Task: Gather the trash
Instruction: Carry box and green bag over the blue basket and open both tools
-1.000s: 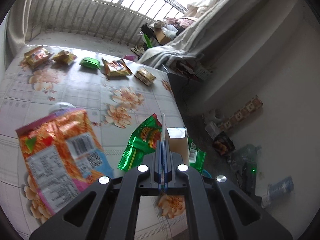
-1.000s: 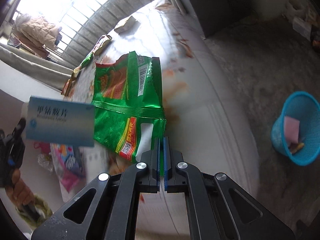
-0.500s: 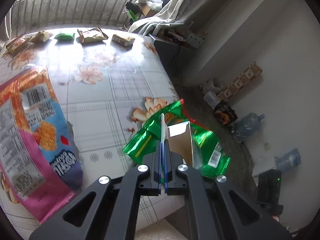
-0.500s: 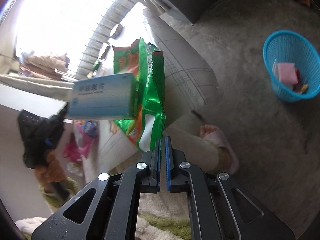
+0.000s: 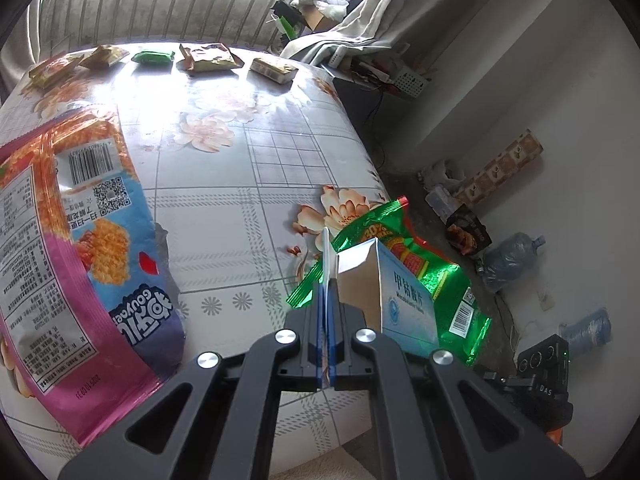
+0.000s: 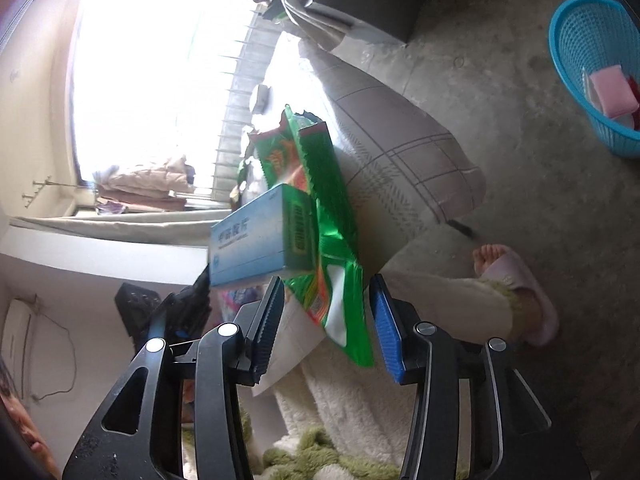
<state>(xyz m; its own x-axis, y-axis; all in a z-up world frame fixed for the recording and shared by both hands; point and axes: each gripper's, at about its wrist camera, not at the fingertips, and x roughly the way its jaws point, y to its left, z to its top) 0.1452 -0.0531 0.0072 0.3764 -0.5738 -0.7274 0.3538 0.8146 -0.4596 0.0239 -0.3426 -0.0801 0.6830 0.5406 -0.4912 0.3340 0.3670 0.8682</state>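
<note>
— So, left wrist view first: any word on the left claw (image 5: 326, 292)?

— Closed tight at bottom centre, pinching the thin end flap of a blue-and-white box (image 5: 404, 300). Carries the body of the box just right of the fingers, leaning off toward the lower right.

— And the green wrapper (image 5: 440, 276)?

— Right behind that box, right of centre, showing above and below it by the corner of the flowered table (image 5: 260, 168). Hard to tell from here whether touching the box.

— Anything else lying about?

— Plenty: a big pink snack bag (image 5: 80, 248) flat across the left side of the cloth, well apart from the claw, plus a row of small packets (image 5: 208, 56) along the table's far edge at the top.

— Now over to the right wrist view.

— Looking along the right claw (image 6: 326, 328) at bottom centre: jaws opening, blue pads (image 6: 386, 332) standing apart. Between them, the wrapper's lower end, hanging loose, with no sign of either pad pressing on it. From there, running up to frame centre, crumpled and on edge.

— And the box?

— Just left of the wrapper at frame centre, up against it, held from the lower left by the other claw.

— Any basket?

— Upper right corner: a blue basket (image 6: 592, 52) on the concrete floor, well apart from the claw, with something pink inside. Lower down at right, a slippered foot (image 6: 516, 284).
</note>
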